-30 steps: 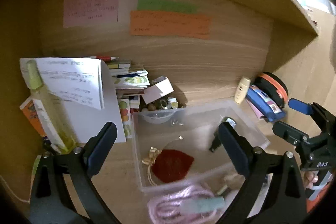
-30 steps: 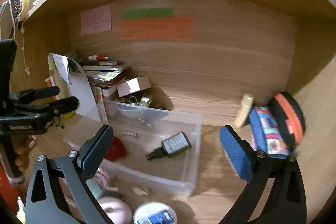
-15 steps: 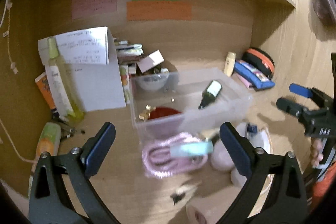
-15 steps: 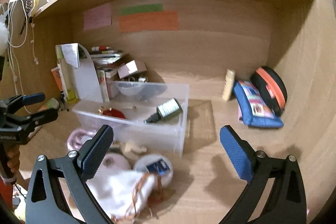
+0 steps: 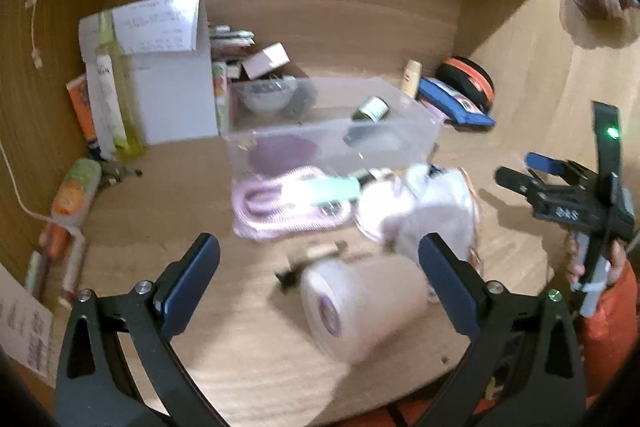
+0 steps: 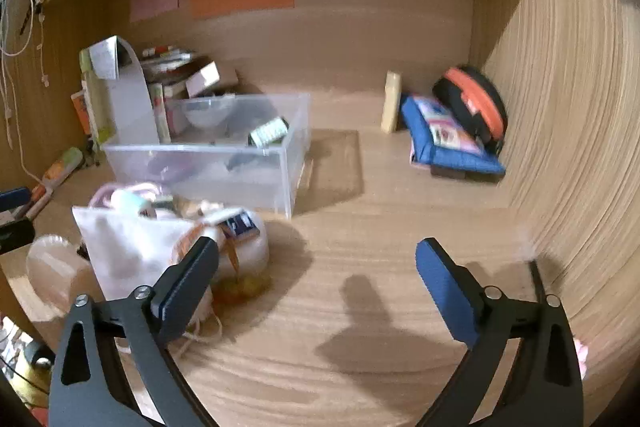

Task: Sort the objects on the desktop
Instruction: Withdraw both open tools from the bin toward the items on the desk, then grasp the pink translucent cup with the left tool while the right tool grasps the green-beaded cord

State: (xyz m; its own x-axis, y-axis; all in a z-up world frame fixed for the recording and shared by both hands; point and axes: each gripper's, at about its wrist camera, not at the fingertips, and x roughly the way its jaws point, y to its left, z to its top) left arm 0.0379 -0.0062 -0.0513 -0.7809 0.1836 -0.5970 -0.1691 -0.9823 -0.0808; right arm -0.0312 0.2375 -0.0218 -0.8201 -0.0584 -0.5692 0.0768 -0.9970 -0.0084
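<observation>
Wooden desk (image 6: 360, 307), alcove type, cluttered at rear and left. Clear plastic bin (image 6: 208, 163) stands centre-rear and holds a small dark bottle (image 6: 269, 131) leaning against its right wall, plus a dark red item low inside.

Unsorted goods lie in a heap just in front of the bin: a white pouch (image 6: 128, 247), a coiled pink cable (image 5: 276, 203) and a roll of tape (image 5: 360, 307) on its side nearest the camera. A blue pencil case (image 6: 448, 143) and an orange-rimmed round case (image 6: 472, 107) sit well apart at right rear.

Left gripper (image 5: 318, 267): jaws spread wide, nothing between them, hovering above the tape roll. Right gripper (image 6: 316, 267): jaws spread, having narrowed slightly just now, empty, over bare desk beside the heap.

Risks, as judged: the heap is tangled, so lifting one item may drag the cable or pouch cord along. The roll, lying on its side, could roll off if nudged. Both views are blurred, so aim may be uncertain.
</observation>
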